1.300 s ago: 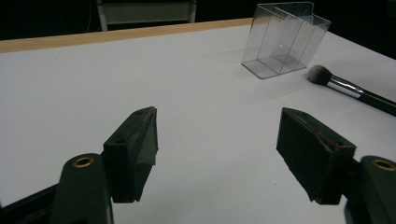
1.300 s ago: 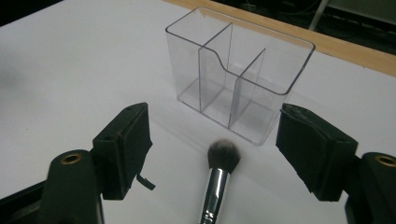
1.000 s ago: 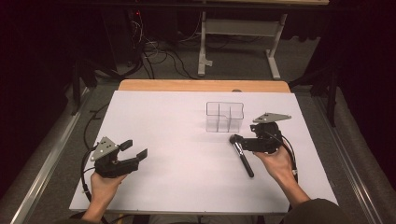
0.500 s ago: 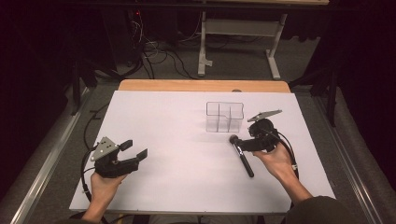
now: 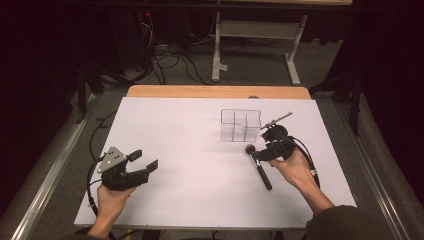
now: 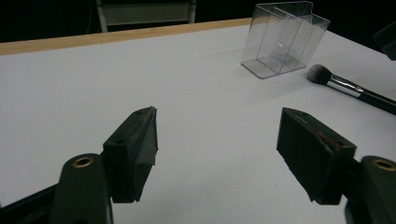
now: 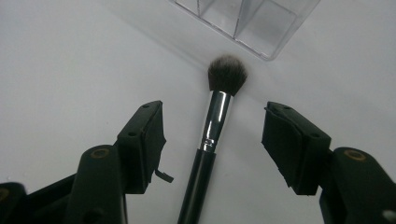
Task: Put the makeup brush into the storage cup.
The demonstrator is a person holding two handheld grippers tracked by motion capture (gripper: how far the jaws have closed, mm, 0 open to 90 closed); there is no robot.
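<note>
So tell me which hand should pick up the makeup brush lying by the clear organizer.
Right. The right gripper already straddles the makeup brush, its jaws have just been closing around the handle without touching it yet. The left gripper sits open far across the table from the brush.

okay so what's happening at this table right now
A person at a white-covered table holds a black two-jaw gripper in each hand. The right gripper is lowered over a black-handled makeup brush with a silver ferrule and dark bristles, which lies flat beside a clear plastic divided organiser box. Its jaws have just been closing with the brush between them, but the pads do not press on it yet. The left gripper waits open near the table's front left, holding nothing.
</note>
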